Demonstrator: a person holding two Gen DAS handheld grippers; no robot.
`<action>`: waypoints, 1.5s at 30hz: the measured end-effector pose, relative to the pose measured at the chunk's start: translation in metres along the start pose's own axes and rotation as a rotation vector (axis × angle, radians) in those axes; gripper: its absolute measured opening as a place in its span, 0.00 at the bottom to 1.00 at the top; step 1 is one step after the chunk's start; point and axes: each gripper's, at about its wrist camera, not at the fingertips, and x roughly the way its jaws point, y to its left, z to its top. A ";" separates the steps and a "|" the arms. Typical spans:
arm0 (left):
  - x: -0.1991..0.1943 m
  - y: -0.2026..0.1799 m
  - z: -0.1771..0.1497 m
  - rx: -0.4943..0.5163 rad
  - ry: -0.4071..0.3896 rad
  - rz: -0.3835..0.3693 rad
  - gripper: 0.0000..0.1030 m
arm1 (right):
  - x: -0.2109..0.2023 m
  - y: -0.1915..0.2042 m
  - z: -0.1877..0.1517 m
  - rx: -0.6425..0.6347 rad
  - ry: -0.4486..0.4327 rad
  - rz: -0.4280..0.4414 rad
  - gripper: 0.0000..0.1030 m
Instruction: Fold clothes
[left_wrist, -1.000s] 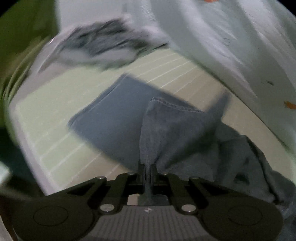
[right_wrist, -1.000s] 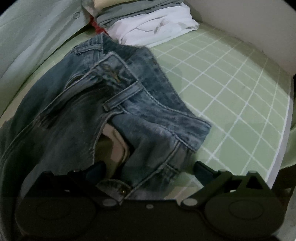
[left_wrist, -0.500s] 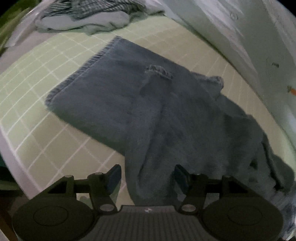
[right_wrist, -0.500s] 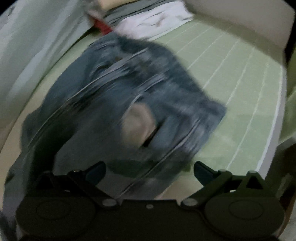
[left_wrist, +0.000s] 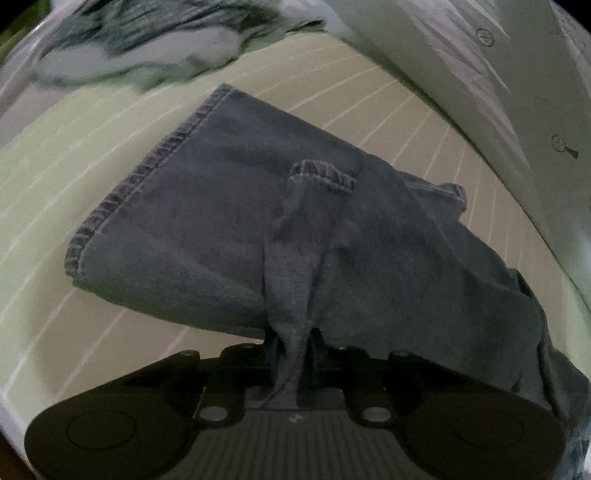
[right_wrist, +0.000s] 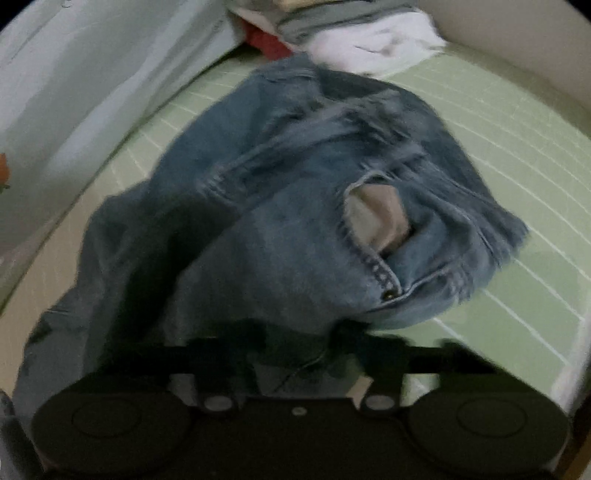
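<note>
Jeans (left_wrist: 229, 229) spread on the green gridded mat (left_wrist: 44, 192). Left tongs (left_wrist: 291, 343), having just been closing, are clenched on a leg fold at 6 o'clock. Right tongs (right_wrist: 295, 354), likewise closing, are clamped on denim below the waistband; folded clothes (right_wrist: 369, 48) lie at 12 o'clock.

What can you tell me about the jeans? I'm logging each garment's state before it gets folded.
The jeans are faded blue denim, crumpled rather than flat on the green gridded mat. The waist end shows a pale pocket lining and a metal rivet. At the other end, stitched leg hems lie spread on the mat. The left claw is shut on a pinched fold of leg fabric, having just closed. The right claw has also been closing, with denim between its jaws; blur hides whether the pads press it.
</note>
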 end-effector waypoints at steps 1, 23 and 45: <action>0.005 -0.005 0.009 0.012 -0.008 0.002 0.16 | 0.005 0.008 0.005 -0.012 -0.001 0.006 0.28; -0.042 0.020 0.081 -0.038 -0.189 0.021 0.11 | -0.022 0.042 0.033 -0.133 -0.160 0.070 0.13; -0.145 0.014 0.064 0.020 -0.450 -0.131 0.29 | -0.061 -0.040 -0.002 -0.125 -0.171 0.006 0.14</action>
